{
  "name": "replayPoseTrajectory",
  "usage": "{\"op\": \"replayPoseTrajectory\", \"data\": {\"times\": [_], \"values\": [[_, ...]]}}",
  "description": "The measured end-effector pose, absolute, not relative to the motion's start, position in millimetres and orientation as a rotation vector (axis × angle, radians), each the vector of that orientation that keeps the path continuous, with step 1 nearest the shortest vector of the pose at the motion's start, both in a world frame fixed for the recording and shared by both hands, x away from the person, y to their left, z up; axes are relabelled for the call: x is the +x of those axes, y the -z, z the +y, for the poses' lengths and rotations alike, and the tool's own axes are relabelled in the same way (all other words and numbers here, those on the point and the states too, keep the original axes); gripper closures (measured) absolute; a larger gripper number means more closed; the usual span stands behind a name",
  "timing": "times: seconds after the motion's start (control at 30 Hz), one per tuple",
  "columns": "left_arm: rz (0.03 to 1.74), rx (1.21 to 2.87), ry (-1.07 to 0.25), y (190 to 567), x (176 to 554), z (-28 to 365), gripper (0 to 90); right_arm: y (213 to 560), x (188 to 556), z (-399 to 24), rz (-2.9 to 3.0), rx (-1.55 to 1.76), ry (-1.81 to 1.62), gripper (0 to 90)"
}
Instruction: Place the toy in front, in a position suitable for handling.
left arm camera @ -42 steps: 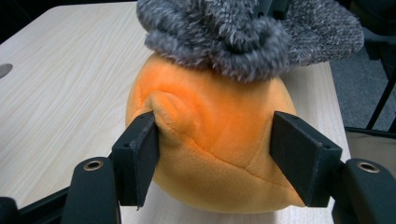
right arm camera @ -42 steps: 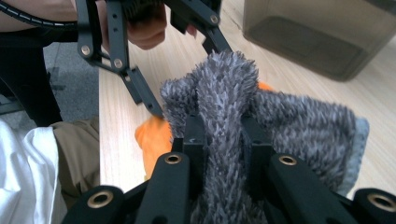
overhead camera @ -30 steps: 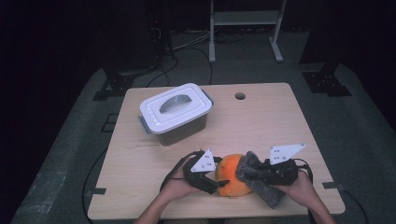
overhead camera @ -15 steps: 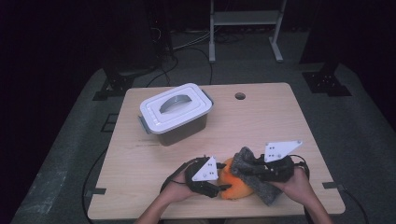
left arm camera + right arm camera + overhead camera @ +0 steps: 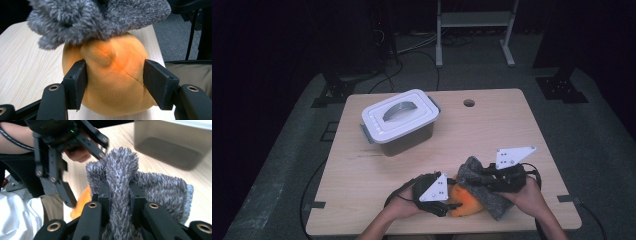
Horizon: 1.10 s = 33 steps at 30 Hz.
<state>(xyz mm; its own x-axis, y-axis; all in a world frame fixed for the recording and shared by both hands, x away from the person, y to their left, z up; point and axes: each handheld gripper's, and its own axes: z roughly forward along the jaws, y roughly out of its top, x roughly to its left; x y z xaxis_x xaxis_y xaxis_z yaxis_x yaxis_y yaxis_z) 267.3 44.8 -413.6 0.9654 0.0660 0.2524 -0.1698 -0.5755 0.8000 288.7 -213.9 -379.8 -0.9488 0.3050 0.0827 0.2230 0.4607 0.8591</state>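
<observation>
An orange plush ball [image 5: 466,202] lies near the table's front edge. My left gripper [image 5: 453,202] comes at it from the left. Its jaws have just been closing, and both pads now press the ball's [image 5: 115,82] sides. A grey fuzzy cloth [image 5: 475,176] drapes over the top and right of the ball. My right gripper [image 5: 486,181] is shut on a bunched fold of that cloth [image 5: 120,172], pinched between the pads [image 5: 103,192]. In the left gripper view the grey cloth [image 5: 100,17] hangs over the ball's top.
A grey plastic box with a white handled lid [image 5: 399,120] stands at the table's back left. The wooden table [image 5: 492,130] has a small round hole [image 5: 469,103] near its far edge. Cables trail from both grippers.
My left gripper has shifted a little toward the front edge and closed onto the orange ball. The grey cloth has been drawn further left over the ball, hiding more of it.
</observation>
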Motion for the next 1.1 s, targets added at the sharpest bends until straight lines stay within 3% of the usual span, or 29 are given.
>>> {"op": "replayPoseTrajectory", "data": {"times": [0.37,0.67,0.87,0.9,1.1], "values": [[0.032,2.168,-0.307,417.1,282.4,55.5,34.0,402.1,301.2,-247.7,2.58,0.668,-1.481,75.5],[0.155,2.153,-0.334,419.7,294.0,66.4,31.8,392.0,285.0,-219.2,2.618,0.508,-1.471,75.3],[0.157,2.071,-0.332,413.6,293.4,70.4,23.7,398.4,291.7,-214.5,2.6,0.546,-1.438,75.4],[0.123,2.087,-0.348,413.7,291.5,69.5,30.1,397.7,293.3,-216.3,2.58,0.565,-1.427,75.3],[0.105,2.085,-0.396,416.1,288.9,69.0,37.5,397.1,295.4,-219.7,2.552,0.602,-1.406,75.2]]}}
